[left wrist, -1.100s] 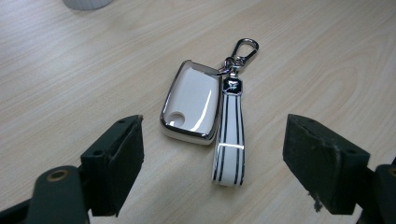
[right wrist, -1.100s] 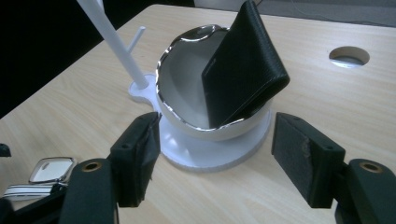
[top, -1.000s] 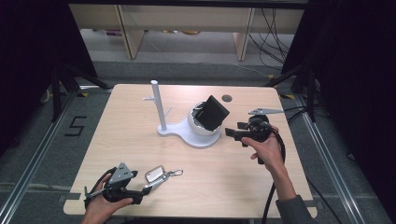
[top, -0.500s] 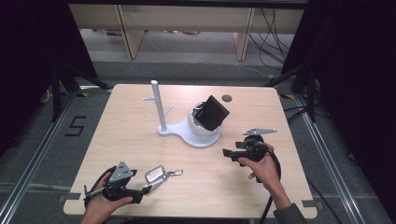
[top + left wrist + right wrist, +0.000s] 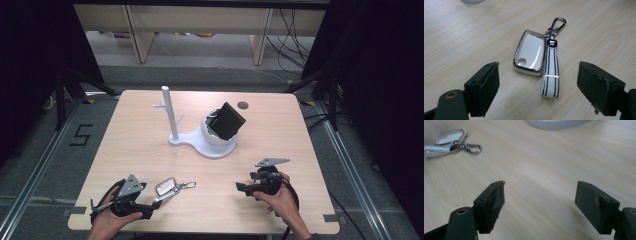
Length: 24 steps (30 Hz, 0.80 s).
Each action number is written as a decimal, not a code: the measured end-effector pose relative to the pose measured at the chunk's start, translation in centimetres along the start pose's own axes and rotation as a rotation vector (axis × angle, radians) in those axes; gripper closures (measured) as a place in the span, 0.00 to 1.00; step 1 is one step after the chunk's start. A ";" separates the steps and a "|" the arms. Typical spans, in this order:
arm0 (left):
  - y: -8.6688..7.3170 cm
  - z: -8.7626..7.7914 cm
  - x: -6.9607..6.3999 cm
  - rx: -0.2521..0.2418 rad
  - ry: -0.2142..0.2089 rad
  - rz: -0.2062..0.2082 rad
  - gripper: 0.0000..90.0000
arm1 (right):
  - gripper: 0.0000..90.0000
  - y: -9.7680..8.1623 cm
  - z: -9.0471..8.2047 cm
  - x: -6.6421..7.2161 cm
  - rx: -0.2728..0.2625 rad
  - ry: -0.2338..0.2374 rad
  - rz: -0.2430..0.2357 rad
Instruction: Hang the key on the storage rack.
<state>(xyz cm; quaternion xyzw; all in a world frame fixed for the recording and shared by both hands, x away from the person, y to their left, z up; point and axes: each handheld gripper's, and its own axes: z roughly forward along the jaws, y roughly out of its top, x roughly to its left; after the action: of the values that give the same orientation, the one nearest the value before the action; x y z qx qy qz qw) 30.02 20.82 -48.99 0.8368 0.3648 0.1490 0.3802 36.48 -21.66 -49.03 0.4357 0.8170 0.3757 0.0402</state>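
A white car key fob (image 5: 530, 53) with a chrome rim lies flat on the wooden table (image 5: 140, 140), joined to a white striped strap (image 5: 551, 72) and a snap hook (image 5: 557, 22). My left gripper (image 5: 537, 85) is open just short of it, its jaws standing either side of the fob and strap without touching them. In the high view the fob (image 5: 166, 187) lies at the front left, right of the left gripper (image 5: 152, 202). My right gripper (image 5: 241, 188) hangs low at the front right, pointing left; its jaws have just been opening, with only bare wood between them (image 5: 540, 200).
A white stand (image 5: 170, 112) with a thin post rises from a round bowl base (image 5: 216, 142) at mid-table, and a black box-like object (image 5: 229, 120) leans in the bowl. A small round grommet (image 5: 243, 105) sits behind it. The table's front edge is close to both hands.
My right hand has come down and back from beside the white bowl to the front right of the table. The left hand and the key fob have stayed put.
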 end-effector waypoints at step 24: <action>6.5 4.2 -1.5 0.154 -0.088 0.260 0.40 | 0.29 -1.5 0.1 0.5 0.026 0.022 -0.011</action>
<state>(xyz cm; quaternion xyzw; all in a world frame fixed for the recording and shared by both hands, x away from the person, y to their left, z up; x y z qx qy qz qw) 34.41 14.65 -46.88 0.9094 0.2467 0.1316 0.3079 35.23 -21.77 -49.94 0.4276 0.8244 0.3699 0.0274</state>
